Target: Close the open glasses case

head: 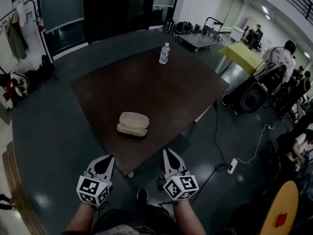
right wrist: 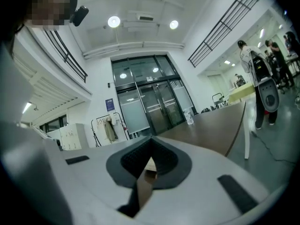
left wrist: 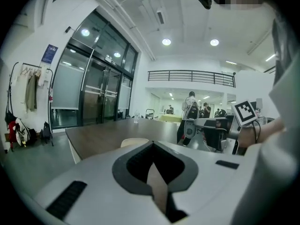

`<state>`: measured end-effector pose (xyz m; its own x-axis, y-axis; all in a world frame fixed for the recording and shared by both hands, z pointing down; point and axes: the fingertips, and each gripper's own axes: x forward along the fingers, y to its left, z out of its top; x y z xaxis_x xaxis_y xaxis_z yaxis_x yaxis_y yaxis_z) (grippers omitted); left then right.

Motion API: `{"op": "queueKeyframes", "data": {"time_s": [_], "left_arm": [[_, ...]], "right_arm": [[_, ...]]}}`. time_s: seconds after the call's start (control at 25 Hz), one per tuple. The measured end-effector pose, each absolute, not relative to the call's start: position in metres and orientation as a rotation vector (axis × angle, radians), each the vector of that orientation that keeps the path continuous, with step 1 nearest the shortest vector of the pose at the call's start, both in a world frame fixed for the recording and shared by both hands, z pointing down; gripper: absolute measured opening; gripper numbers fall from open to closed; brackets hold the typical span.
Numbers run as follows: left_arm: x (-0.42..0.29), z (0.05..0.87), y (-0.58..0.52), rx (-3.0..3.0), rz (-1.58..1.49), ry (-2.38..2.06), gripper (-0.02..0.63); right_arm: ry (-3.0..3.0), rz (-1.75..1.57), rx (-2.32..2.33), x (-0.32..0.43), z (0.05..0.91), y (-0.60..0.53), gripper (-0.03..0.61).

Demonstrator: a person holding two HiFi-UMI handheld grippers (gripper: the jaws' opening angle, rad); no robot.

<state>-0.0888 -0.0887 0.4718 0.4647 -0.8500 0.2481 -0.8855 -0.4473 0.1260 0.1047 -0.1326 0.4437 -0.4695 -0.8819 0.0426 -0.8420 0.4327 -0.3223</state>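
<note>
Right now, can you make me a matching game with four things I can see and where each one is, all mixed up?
Things:
1. case
2. bottle
3. left gripper
4. yellow table

Places:
A. standing at the far side of the brown table
B. off the brown table, just past its near edge, jaws shut
C. beyond the brown table, off to the right
D. lying on the brown table, close to its near edge

Pairs: 1-D, 2-A, 3-B, 4-C
</note>
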Motion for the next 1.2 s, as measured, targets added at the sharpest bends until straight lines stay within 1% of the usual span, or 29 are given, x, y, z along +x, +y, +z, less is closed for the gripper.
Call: {"op": "queueKeyframes", "data": {"time_s": [0.28, 0.48, 0.76, 1.04, 1.2], "left_arm": [[-0.075, 0.483, -0.129, 2.427, 0.256, -1.54, 0.009], [-0.071, 0.497, -0.146, 2.415, 0.329, -1.525, 0.009], [-0.089, 0.512, -0.184, 2.424, 0.389, -1.478, 0.009], [-0.107, 0.536, -0.236, 2.454, 0.475, -1.349, 0.009], [-0.104, 0.549, -0.268, 2.485, 0.517, -1.266, 0.009]], "right_arm": [[2.634, -0.487, -1.485, 0.118, 0.46, -0.176, -0.011], [2.696, -0.559, -1.479, 0.112, 0.481, -0.197, -0.011], [2.709, -0.592, -1.504, 0.094, 0.497, -0.229, -0.011], [2.67, -0.617, -1.688, 0.082, 0.505, -0.271, -0.011], [2.637, -0.642, -1.755, 0.08, 0.51, -0.292, -0.011]]}}
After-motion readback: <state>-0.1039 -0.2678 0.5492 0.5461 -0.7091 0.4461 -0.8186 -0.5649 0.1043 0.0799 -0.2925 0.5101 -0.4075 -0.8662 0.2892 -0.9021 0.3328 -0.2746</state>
